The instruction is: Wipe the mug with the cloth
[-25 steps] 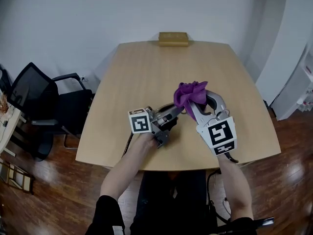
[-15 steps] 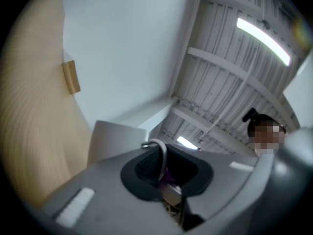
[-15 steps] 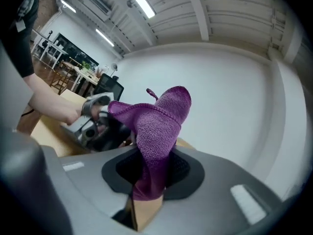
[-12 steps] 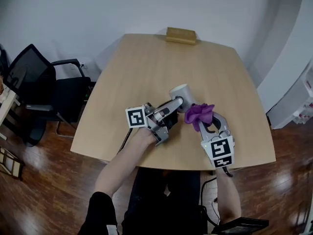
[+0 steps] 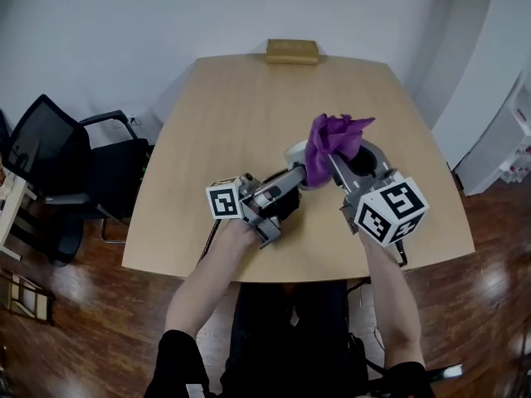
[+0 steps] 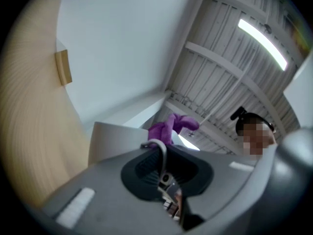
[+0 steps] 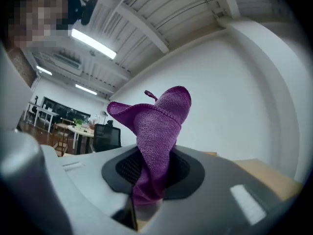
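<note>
A pale grey mug [image 5: 296, 152] is held off the wooden table [image 5: 249, 106] by its handle [image 6: 160, 150]. My left gripper [image 5: 299, 174] is shut on that handle, its jaws having just closed further on it. In the left gripper view [image 6: 161, 158] the mug's wall [image 6: 117, 141] fills the space ahead of the jaws. My right gripper [image 5: 333, 162] is shut on a purple cloth [image 5: 332, 142], which stands up from its jaws [image 7: 159, 131] and covers most of the mug's right side and top in the head view.
A small wooden block [image 5: 292, 50] lies at the table's far edge. A black office chair [image 5: 58, 164] stands left of the table, and white shelving [image 5: 518, 131] at the right. Dark wooden floor surrounds the table.
Half a second ago the cloth hung to the right of the mug, which showed plainly. The right gripper has since risen and rolled, bringing the cloth up against and over the mug.
</note>
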